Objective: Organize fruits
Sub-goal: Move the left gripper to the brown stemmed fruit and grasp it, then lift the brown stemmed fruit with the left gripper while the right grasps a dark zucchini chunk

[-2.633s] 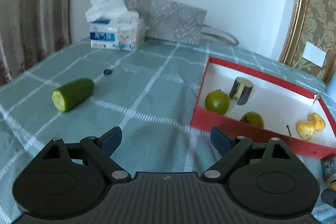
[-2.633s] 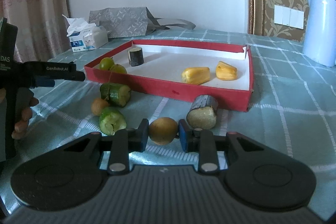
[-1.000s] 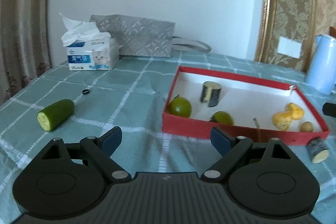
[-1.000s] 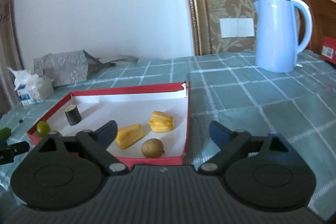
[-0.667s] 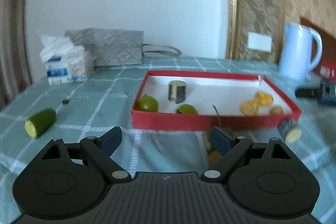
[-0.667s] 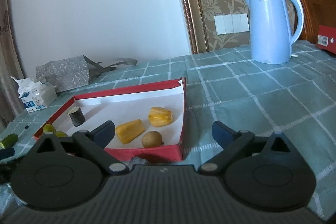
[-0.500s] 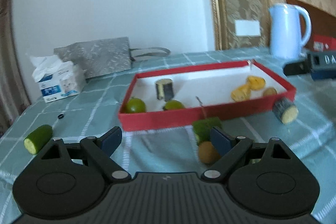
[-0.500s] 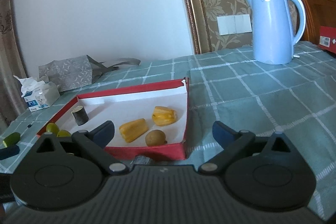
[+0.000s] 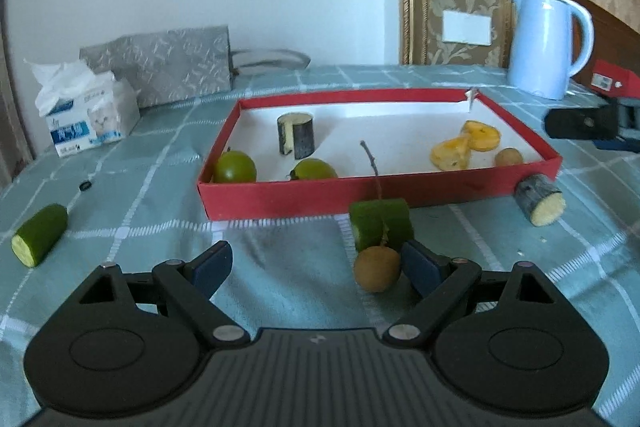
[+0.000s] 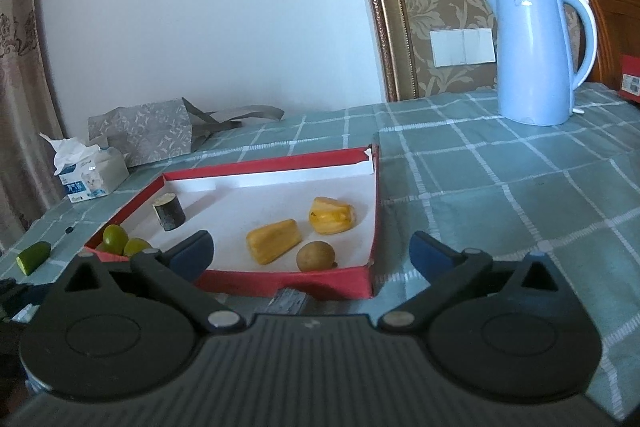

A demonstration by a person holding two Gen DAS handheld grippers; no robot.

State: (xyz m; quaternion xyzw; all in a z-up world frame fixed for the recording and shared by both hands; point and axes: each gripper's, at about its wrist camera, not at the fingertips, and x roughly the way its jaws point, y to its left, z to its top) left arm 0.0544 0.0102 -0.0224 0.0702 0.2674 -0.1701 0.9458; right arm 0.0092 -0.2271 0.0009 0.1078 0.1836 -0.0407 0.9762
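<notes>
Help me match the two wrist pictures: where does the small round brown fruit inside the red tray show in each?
Left wrist view: small round brown fruit in the tray's near right corner.
Right wrist view: the same fruit low centre, against the near wall.
Shared landmark: the shallow red cardboard tray.

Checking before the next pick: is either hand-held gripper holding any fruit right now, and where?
Nothing is held. The left hand-held gripper is open, a small brown fruit lying loose beside its right finger. The right hand-held gripper is open and empty.
</notes>
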